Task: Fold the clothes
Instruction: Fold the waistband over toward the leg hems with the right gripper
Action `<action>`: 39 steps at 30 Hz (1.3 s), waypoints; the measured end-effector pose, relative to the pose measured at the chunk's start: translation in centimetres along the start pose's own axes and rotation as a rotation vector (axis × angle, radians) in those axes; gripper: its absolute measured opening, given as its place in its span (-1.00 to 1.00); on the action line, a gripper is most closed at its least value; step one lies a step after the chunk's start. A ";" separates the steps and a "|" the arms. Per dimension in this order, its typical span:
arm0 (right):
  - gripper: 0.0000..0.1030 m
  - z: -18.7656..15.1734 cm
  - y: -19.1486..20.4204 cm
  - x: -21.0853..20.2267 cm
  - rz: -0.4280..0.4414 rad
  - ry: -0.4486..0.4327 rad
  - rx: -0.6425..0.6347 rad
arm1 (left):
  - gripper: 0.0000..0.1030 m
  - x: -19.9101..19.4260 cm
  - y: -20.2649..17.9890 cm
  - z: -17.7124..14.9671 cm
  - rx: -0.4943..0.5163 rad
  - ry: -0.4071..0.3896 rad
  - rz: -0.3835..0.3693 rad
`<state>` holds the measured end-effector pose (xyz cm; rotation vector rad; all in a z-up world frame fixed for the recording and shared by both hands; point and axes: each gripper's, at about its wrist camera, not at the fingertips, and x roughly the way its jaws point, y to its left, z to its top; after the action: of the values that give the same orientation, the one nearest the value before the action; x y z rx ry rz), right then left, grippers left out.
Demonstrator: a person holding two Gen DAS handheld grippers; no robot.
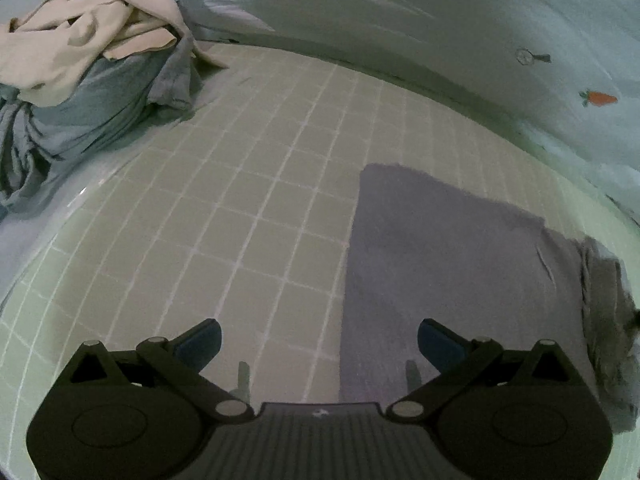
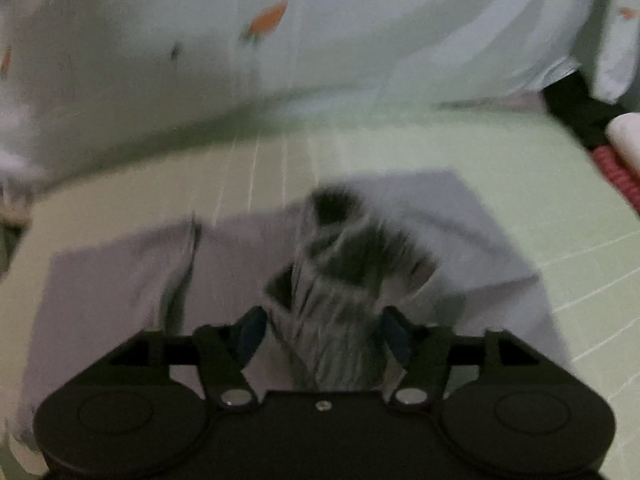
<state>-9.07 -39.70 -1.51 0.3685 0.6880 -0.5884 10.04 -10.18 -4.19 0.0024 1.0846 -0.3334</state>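
Observation:
A grey-purple garment [image 1: 440, 264] lies flat on the green checked mat [image 1: 256, 208]. My left gripper [image 1: 319, 338] is open and empty, hovering over the garment's left edge. In the right wrist view the same garment [image 2: 120, 280] spreads under my right gripper [image 2: 323, 330], which is shut on a bunched, ribbed part of the grey garment [image 2: 340, 280] that rises between the fingers. That view is blurred by motion. The bunched part also shows at the right edge of the left wrist view [image 1: 608, 320].
A pile of unfolded clothes, beige [image 1: 80, 40] on top of blue-grey [image 1: 100, 112], sits at the mat's far left. A pale sheet with carrot prints [image 1: 480, 40] rises behind the mat. A dark gap and red fabric [image 2: 616, 176] lie at the right.

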 end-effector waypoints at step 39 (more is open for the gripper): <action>0.66 -0.1 1.4 2.7 -0.102 0.063 -0.044 | 0.99 6.4 -2.6 1.1 0.174 0.134 0.067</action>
<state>-6.62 -39.59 -3.28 0.3133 0.7821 -0.6593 12.99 -14.56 -8.82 0.2187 1.1826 -0.3701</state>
